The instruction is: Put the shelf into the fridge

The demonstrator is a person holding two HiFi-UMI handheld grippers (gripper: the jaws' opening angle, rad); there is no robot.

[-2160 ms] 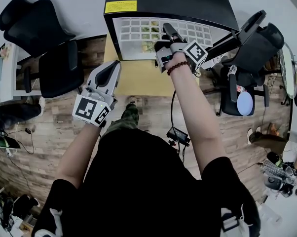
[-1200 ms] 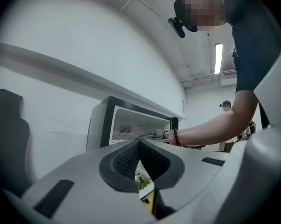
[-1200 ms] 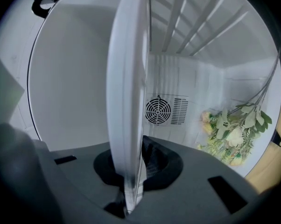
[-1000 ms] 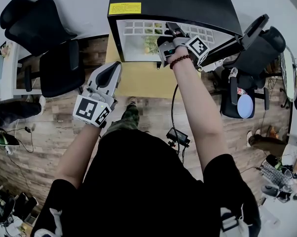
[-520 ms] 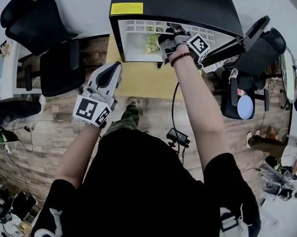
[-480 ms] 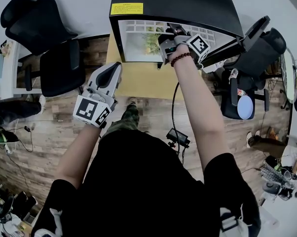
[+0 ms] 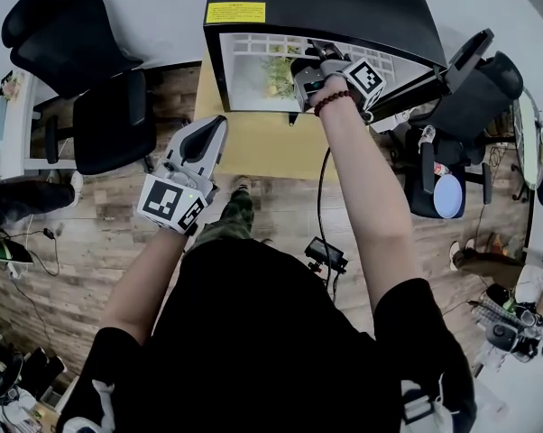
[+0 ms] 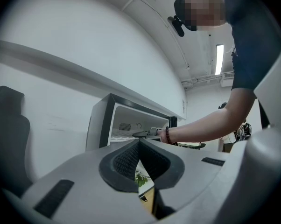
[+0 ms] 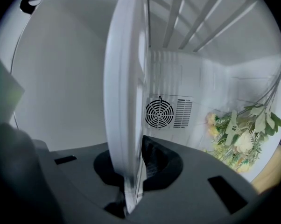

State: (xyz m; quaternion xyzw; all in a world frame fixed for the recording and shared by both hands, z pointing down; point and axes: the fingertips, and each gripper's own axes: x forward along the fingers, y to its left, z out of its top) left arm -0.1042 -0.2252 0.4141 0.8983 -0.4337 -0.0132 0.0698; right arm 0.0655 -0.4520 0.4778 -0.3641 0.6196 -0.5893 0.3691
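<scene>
Both claws were clenched. The left claw (image 7: 210, 132) hung nearest the person, short of the fridge (image 7: 326, 7), with its jaws pressed together on nothing. Farther out, the right claw (image 7: 313, 59) reached into the open front of the fridge and gripped the front edge of the white grid shelf (image 9: 126, 101), which sat high inside the compartment. Beyond it lay a bunch of flowers (image 9: 238, 143) on the right, and a round fan grille (image 9: 159, 112) sat on the back wall.
</scene>
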